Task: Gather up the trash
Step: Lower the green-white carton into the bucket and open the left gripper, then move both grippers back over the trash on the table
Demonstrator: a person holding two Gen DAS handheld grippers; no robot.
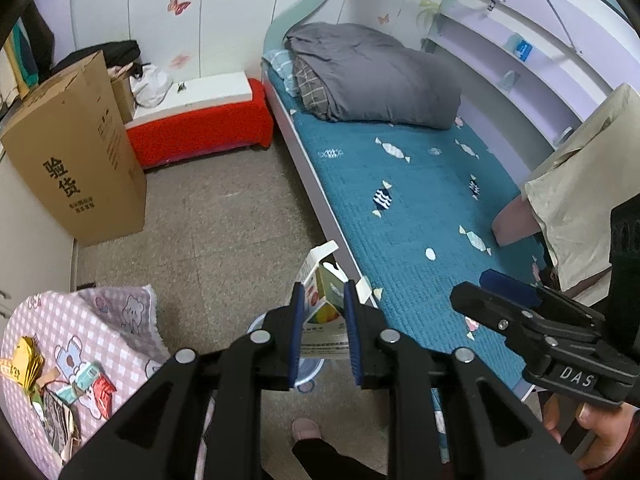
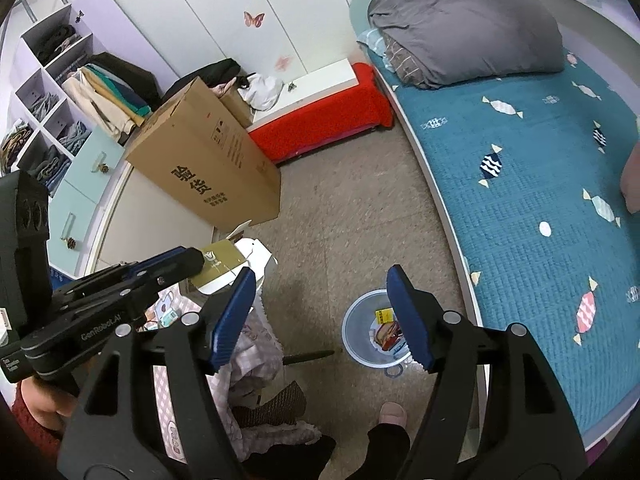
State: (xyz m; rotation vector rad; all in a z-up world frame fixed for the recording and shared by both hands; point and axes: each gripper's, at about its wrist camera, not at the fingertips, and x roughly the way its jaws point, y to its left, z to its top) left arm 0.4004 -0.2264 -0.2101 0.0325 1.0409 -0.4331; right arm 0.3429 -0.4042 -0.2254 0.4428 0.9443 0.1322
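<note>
My left gripper (image 1: 322,304) is shut on an empty paper carton (image 1: 325,292) with a torn white flap, held in the air above a small round trash bin (image 1: 308,376) on the floor. In the right wrist view the bin (image 2: 360,322) holds several wrappers, and the left gripper (image 2: 200,262) shows at the left holding the carton (image 2: 224,264). My right gripper (image 2: 322,312) is open and empty above the floor beside the bin; it also shows in the left wrist view (image 1: 486,292). More paper scraps (image 1: 44,384) lie on a pink checked cloth (image 1: 100,320).
A bed with a teal quilt (image 1: 400,200) and a grey duvet (image 1: 372,76) runs along the right. A large cardboard box (image 1: 76,152) and a red-covered bench (image 1: 200,124) stand at the far wall. My slippered foot (image 2: 392,414) is near the bin.
</note>
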